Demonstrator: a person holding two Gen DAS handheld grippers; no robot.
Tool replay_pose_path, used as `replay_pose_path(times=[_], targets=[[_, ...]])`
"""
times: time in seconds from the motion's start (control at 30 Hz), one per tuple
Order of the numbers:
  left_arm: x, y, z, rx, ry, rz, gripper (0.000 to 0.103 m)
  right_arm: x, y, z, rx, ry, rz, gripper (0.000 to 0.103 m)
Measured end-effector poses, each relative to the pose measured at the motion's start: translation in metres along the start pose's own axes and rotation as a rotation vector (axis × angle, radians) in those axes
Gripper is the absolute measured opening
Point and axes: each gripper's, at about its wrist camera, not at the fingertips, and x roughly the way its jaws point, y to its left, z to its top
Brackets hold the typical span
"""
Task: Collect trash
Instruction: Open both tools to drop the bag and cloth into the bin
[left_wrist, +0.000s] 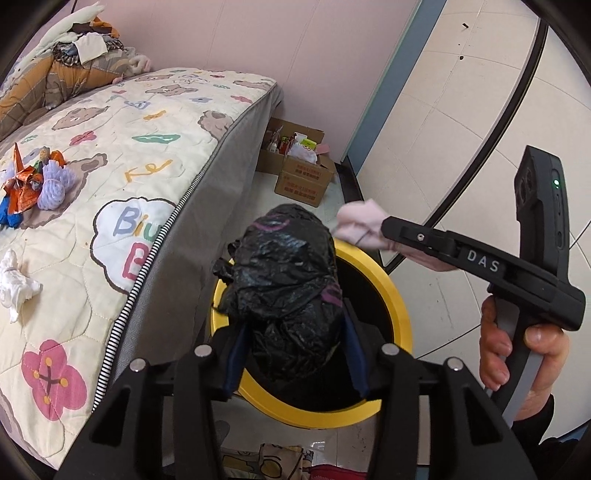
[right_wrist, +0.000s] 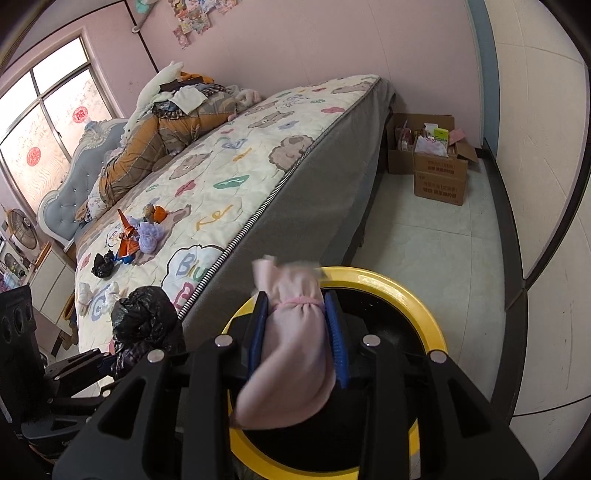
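Observation:
My left gripper (left_wrist: 291, 321) is shut on a crumpled black plastic bag (left_wrist: 284, 273) and holds it over the yellow-rimmed black bin (left_wrist: 400, 306) on the floor beside the bed. My right gripper (right_wrist: 297, 325) is shut on a pink tied bag (right_wrist: 291, 332), also held above the bin (right_wrist: 424, 314). The pink bag (left_wrist: 360, 223) and right gripper (left_wrist: 391, 232) show in the left wrist view, just right of the black bag. More trash lies on the bed: orange wrappers and a purple net (left_wrist: 37, 181), white tissue (left_wrist: 14, 284), a small black bag (right_wrist: 103, 264).
The bed (right_wrist: 258, 155) with a patterned quilt fills the left, its grey side next to the bin. Open cardboard boxes (right_wrist: 436, 162) stand on the floor by the pink wall. A cream cabinet wall (left_wrist: 461, 110) stands at the right. Piled bedding (right_wrist: 173, 122) is at the bed's head.

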Motion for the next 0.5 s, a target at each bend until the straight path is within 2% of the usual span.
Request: replay_pose_path(times=[0.03, 0.1, 0.13, 0.2, 0.33, 0.5], targets=[[-0.001, 0.000, 0.000, 0.002, -0.007, 0.007, 0.053, 0.000, -0.001, 0.001, 0.005, -0.003, 0.001, 0.032], [-0.003, 0.001, -0.001, 0.000, -0.022, 0.012, 0.062, -0.001, -0.002, 0.003, 0.017, -0.012, -0.002, 0.040], [-0.005, 0.001, 0.000, -0.005, -0.029, 0.012, 0.071, -0.002, -0.003, 0.004, 0.025, -0.018, -0.004, 0.042], [-0.008, 0.003, 0.001, -0.009, -0.047, 0.020, 0.079, -0.005, -0.005, 0.005, 0.038, -0.030, -0.012, 0.043], [-0.014, 0.009, 0.005, -0.014, -0.080, 0.043, 0.088, -0.013, -0.010, 0.007, 0.057, -0.069, -0.034, 0.047], [-0.029, 0.022, 0.014, -0.017, -0.143, 0.111, 0.093, -0.014, -0.004, 0.010, 0.047, -0.097, -0.004, 0.055]])
